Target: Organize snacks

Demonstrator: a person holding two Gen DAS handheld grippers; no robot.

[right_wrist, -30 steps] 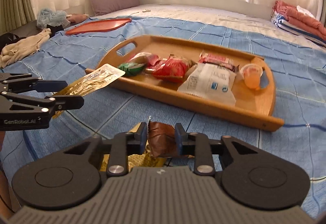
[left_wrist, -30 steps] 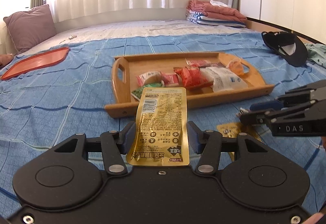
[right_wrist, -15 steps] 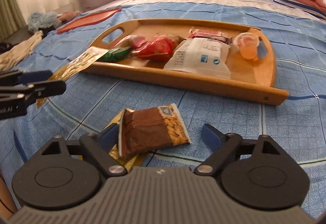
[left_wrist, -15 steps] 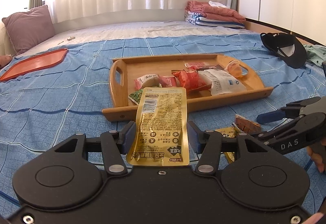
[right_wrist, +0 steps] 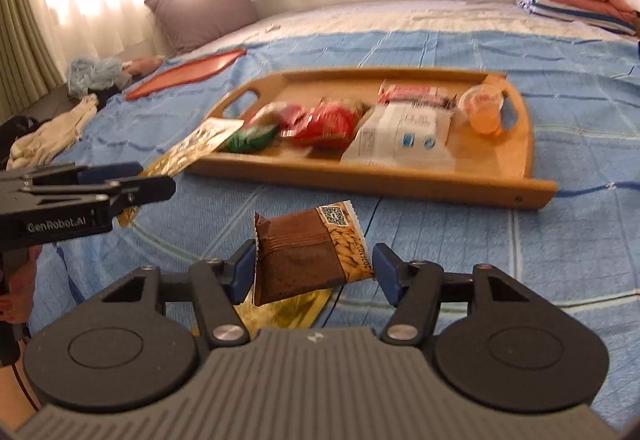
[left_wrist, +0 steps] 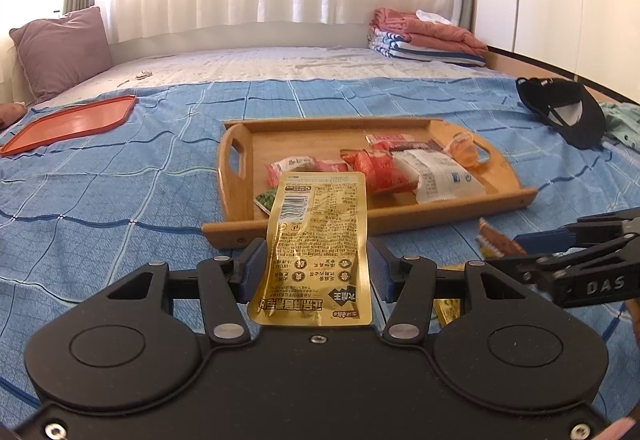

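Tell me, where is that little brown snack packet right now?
The brown snack packet sits between the right gripper's fingers, above a gold packet on the blue bedspread, just short of the wooden tray.

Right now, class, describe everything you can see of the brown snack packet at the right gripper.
The brown snack packet is a small glossy foil-like wrapper, dark brown with a tan end printed with nuts and a QR code, its edges crimped. It sits tilted between the jaws of the right gripper, lifted above the blue bedspread and a gold packet lying below it. The jaws look closed against its sides. It is outside the wooden tray.
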